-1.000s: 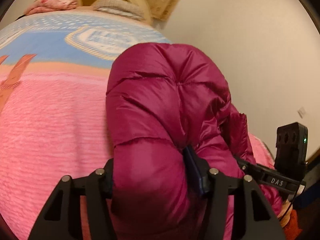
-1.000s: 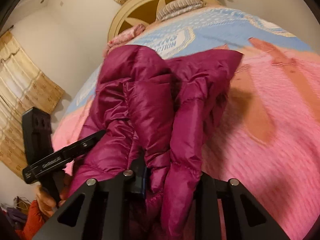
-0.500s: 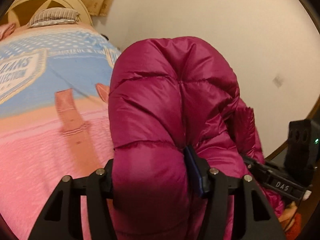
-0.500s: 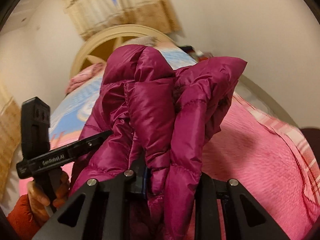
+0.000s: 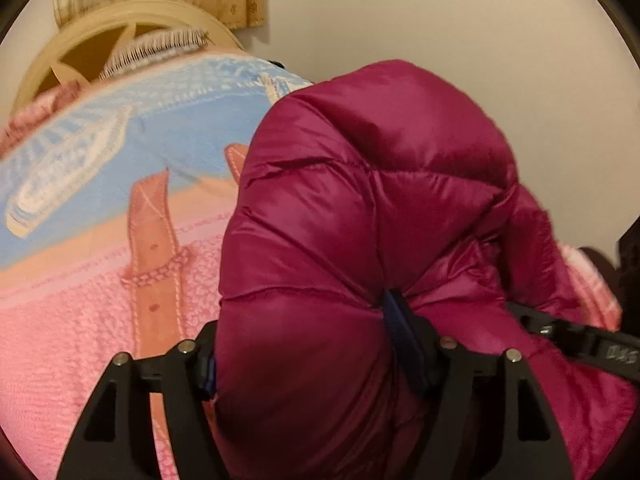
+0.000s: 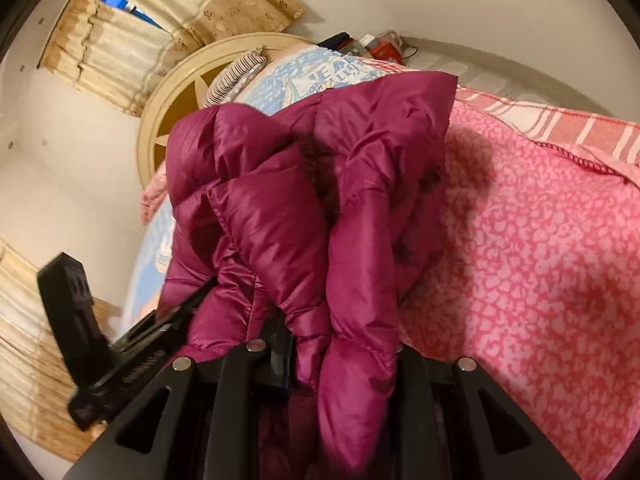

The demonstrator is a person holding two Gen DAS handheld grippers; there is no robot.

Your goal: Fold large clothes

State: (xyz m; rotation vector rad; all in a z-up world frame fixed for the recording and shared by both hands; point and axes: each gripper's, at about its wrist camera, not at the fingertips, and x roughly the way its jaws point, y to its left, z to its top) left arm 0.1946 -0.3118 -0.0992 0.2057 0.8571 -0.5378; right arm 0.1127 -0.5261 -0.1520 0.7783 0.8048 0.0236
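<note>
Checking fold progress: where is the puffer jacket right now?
In both wrist views the magenta puffer jacket hangs bunched between the left gripper and right gripper, above the pink bedspread.

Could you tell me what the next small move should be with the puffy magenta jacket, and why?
Probably lower it onto the pink blanket: the jacket hangs bunched between the left gripper, whose jaws have just been opening, and the right gripper.
</note>
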